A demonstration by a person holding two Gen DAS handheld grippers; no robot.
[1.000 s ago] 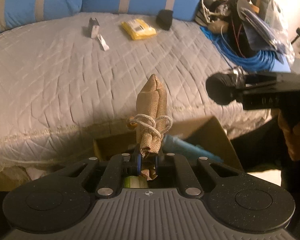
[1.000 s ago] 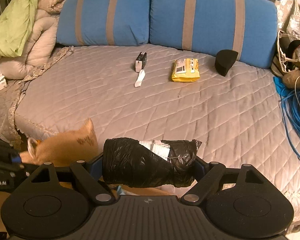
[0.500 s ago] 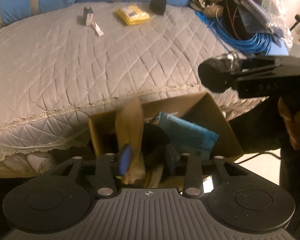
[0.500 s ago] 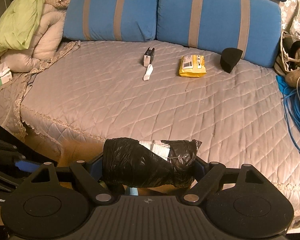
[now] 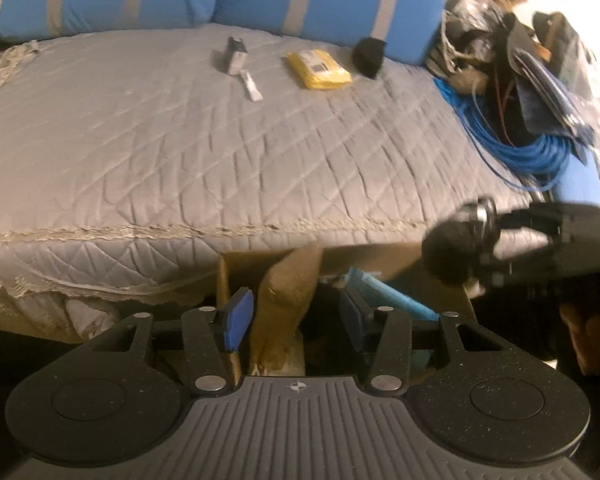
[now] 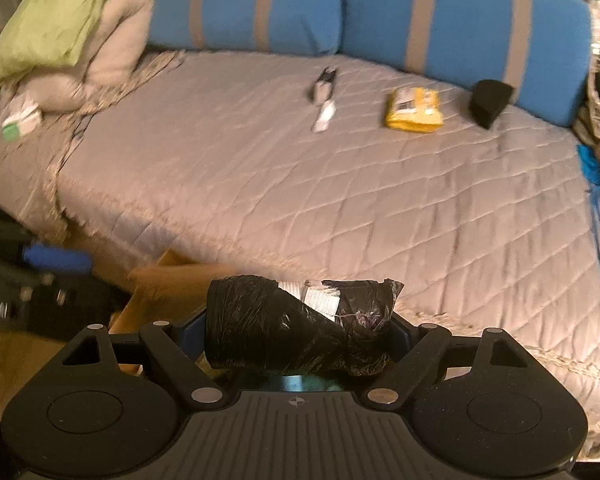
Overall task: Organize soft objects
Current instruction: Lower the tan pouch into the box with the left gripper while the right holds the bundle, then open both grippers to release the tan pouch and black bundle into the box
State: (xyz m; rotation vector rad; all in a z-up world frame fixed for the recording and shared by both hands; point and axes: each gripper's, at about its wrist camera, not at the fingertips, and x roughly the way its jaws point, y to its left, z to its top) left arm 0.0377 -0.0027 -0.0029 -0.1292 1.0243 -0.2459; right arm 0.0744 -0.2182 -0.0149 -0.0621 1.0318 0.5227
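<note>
Two blue-padded fingers of the left hand-held gripper (image 5: 296, 316) stand wide apart in the left wrist view, holding nothing, above an open cardboard box (image 5: 384, 254) set against the edge of the bed (image 5: 180, 140). A tan cloth pouch (image 5: 288, 292) stands tilted inside the box, between the fingers but apart from both pads, with a light blue item (image 5: 392, 298) lying beside it. At the right of that view the right hand-held gripper (image 5: 480, 240) carries a black bundle (image 5: 446, 254) over the box's right rim. In the right wrist view, the right gripper's fingers are clamped on both ends of the black plastic-wrapped bundle, which lies crosswise between them. Farther back on the quilt lie a yellow packet (image 6: 414, 110), a black wedge (image 6: 490, 102) and a small white tube (image 6: 325, 117).
</note>
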